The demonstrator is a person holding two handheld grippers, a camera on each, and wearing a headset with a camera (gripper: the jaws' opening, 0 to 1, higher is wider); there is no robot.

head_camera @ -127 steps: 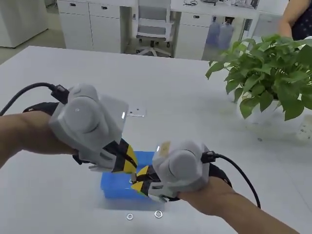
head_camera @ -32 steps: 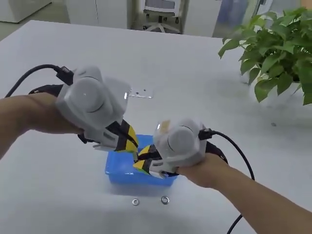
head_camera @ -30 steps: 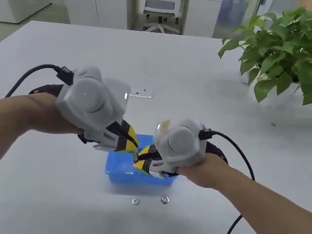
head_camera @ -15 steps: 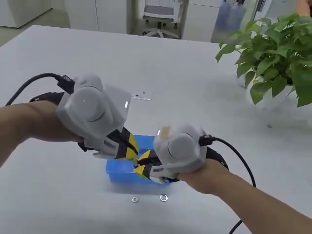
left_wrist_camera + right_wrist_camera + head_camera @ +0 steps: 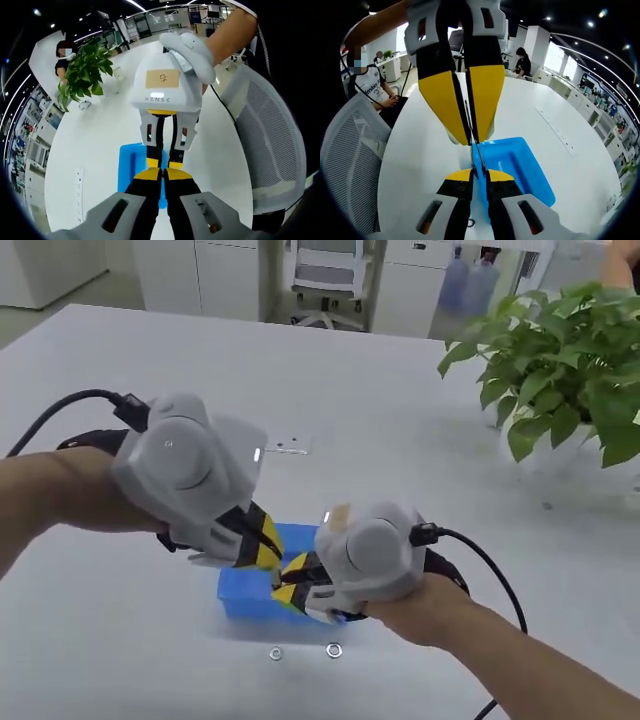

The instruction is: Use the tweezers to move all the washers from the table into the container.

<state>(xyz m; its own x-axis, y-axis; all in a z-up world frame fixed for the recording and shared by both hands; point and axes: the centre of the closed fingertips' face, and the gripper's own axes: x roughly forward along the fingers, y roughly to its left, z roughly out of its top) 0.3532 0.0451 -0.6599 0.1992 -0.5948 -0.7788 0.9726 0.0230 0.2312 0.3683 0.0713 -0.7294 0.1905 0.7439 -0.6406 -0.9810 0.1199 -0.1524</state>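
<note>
Little has moved between the earlier pictures and this one. Both tools have kept their place tip to tip, and it is mostly the headset camera that has shifted. At most, the pair seems to have come a small way toward the person. The left tool (image 5: 262,550) and the right tool (image 5: 292,595) face each other, and their yellow tips nearly touch.

In the right gripper view the tweezers (image 5: 474,150) show as a thin metal strip. It runs out from between the jaws of the left tool and down into the jaws of the right tool. As far as I can judge, both tools have their jaws pressed together on this strip. The points of the tweezers are hidden, so I cannot tell if they carry anything.

Directly under the meeting tips lies the blue container (image 5: 238,602). One washer (image 5: 275,653) lies on the white surface (image 5: 110,640) just on the person's side of the container, below the gap between the tools. A second washer (image 5: 333,650) lies beside it, under the body of the right tool.

For the task this means no visible progress: two washers wait outside the container. I think the tools are settling their hold on the tweezers. The next move must bring the points down past the container's near wall to one of the washers.
</note>
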